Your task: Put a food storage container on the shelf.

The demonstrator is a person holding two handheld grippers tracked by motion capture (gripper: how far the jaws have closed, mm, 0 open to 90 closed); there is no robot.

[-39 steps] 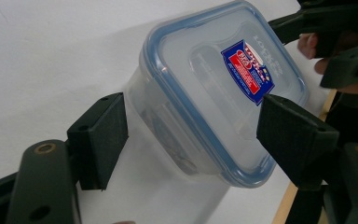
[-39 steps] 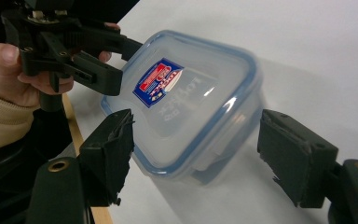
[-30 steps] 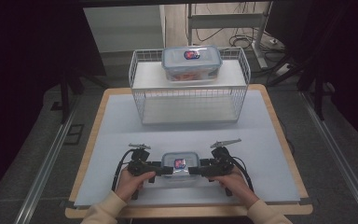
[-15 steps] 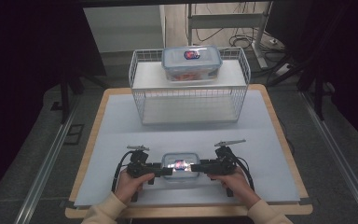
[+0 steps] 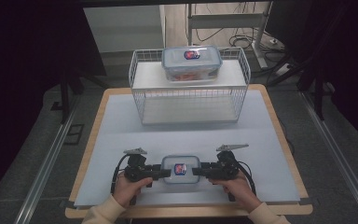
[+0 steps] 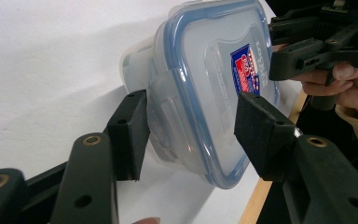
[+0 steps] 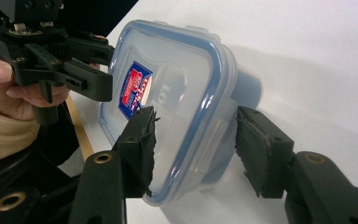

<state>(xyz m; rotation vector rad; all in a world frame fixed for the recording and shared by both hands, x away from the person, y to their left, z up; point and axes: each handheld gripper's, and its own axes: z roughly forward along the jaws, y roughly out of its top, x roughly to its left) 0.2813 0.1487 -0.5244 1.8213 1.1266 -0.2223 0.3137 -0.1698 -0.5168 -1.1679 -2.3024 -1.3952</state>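
Two tongs flank a small lidded container at the counter's near edge.
Left tongs (image 5: 161,171) and right tongs (image 5: 199,171) both stand spread around the clear, blue-rimmed food container (image 5: 181,168), lower centre of the high view.

Small box (image 5: 181,169) on table (image 5: 121,135) near my edge, between my left gripper (image 5: 160,171) and right gripper (image 5: 199,171). Wire basket (image 5: 189,100) behind, second box (image 5: 191,63) on its shelf.

Table (image 5: 121,126): wire basket (image 5: 189,100), container (image 5: 181,169)
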